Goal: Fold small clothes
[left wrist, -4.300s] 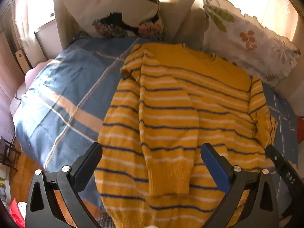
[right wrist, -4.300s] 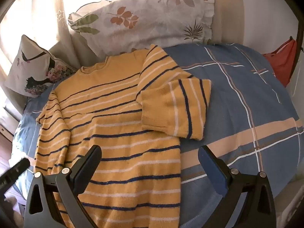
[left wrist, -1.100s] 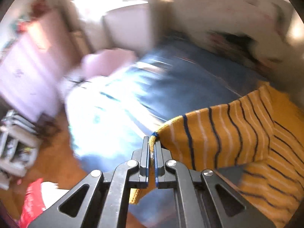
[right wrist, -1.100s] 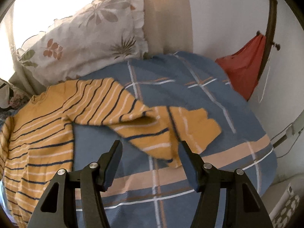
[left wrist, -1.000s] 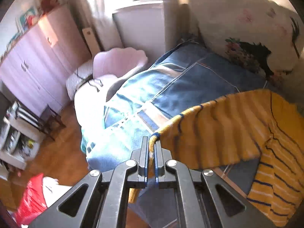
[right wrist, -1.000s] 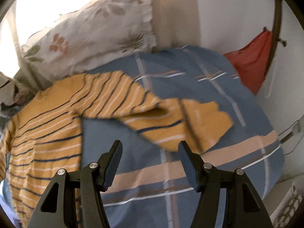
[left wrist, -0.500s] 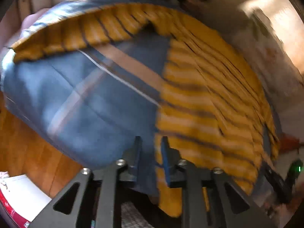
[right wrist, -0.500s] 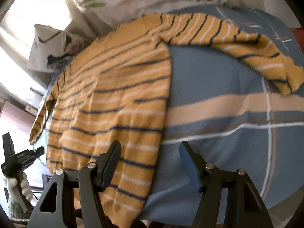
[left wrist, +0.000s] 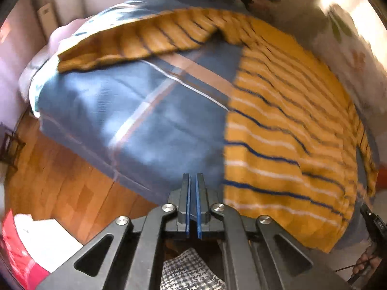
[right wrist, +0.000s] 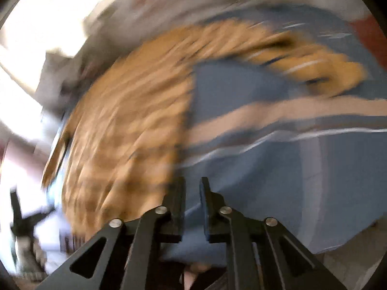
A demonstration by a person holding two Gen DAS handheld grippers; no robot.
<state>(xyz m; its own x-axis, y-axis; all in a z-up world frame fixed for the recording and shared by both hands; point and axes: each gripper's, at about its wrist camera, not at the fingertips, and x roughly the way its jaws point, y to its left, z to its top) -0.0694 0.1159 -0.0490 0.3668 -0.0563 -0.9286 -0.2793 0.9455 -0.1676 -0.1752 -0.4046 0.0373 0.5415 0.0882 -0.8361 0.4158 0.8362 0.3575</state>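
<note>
Your left gripper has its fingers together on nothing, over the blue bedspread, with the sweater's hem edge just at 3 o'clock. Your right gripper is closing, its fingers a narrow gap apart with only bedspread between them. The sweater lies spread flat on the bed, one sleeve stretched toward 10 o'clock.
</note>
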